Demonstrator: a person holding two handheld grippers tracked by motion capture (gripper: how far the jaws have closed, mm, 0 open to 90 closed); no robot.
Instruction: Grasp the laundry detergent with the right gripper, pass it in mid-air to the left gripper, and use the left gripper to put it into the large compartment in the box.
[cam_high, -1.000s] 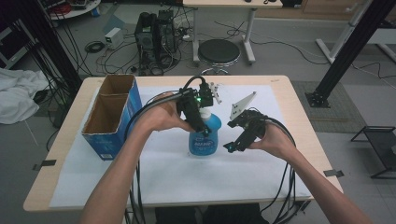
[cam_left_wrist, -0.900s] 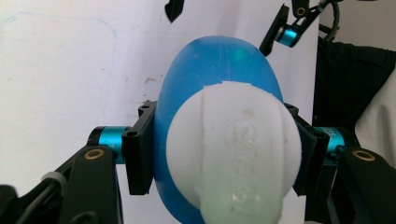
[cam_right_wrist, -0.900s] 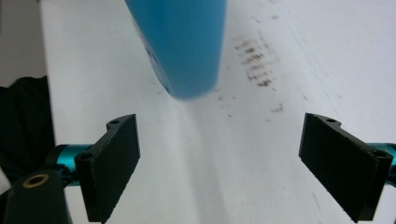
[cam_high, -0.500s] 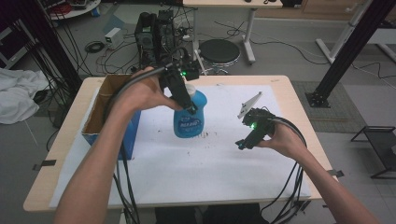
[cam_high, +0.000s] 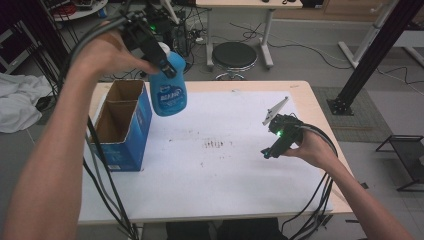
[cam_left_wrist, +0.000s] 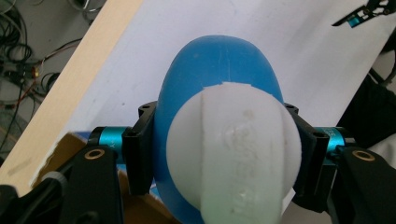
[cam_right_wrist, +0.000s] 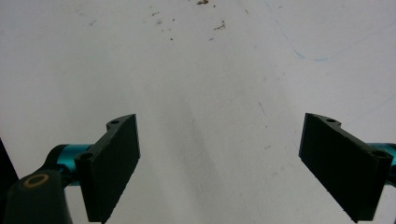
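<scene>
We count one blue bottle (cam_high: 169, 92) with one white cap (cam_left_wrist: 233, 149) on it. We see one blue cardboard box (cam_high: 122, 127), and we make out two open compartments in it. There are two grippers: the left gripper (cam_high: 150, 42) and the right gripper (cam_high: 270, 150), each with two black jaws. We count two hands and two forearms coming in from below. One table (cam_high: 305, 100) carries one white sheet (cam_high: 225, 175). On the floor behind we count one round black stool (cam_high: 235, 55) and one heap of white cloth (cam_high: 17, 107). One second table (cam_high: 240, 5) stands farther back. The cables by it are too tangled for us to count.
</scene>
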